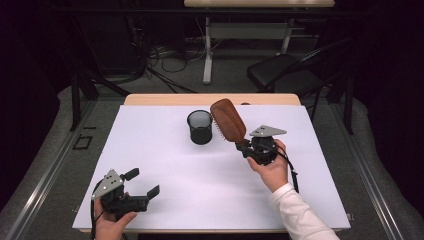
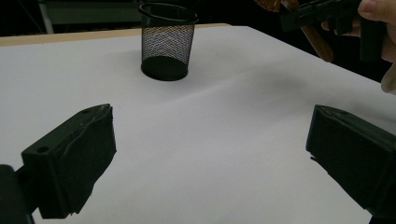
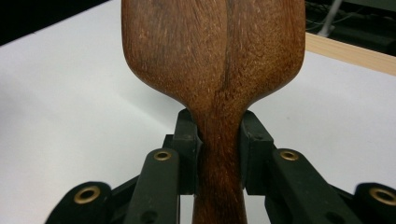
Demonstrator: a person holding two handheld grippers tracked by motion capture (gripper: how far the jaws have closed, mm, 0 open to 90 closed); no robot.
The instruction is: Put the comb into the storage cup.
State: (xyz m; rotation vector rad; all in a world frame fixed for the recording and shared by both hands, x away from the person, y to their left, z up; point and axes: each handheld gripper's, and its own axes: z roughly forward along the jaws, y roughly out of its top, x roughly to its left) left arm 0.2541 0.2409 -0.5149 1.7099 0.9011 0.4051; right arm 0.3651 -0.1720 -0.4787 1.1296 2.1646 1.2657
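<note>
A wooden hairbrush (image 1: 228, 119) is held off the table, its paddle head pointing up and away, bristles facing left toward a black mesh cup (image 1: 200, 127). My right gripper (image 1: 245, 146) is shut on the brush's handle; in the right gripper view both pads clamp the wooden neck (image 3: 219, 144) just below the wide head. The brush head hangs just right of the cup's rim. My left gripper (image 1: 142, 182) rests at the table's front left, jaws wide apart and empty. Past those jaws in the left gripper view stand the cup (image 2: 167, 42) and the brush handle (image 2: 317, 44).
A white sheet (image 1: 165, 165) covers the wooden table (image 1: 210, 99). Behind the table are a black chair (image 1: 287, 70), a second table's leg (image 1: 207, 50) and floor cables (image 1: 165, 62). A metal rail (image 1: 45, 170) runs along the left side.
</note>
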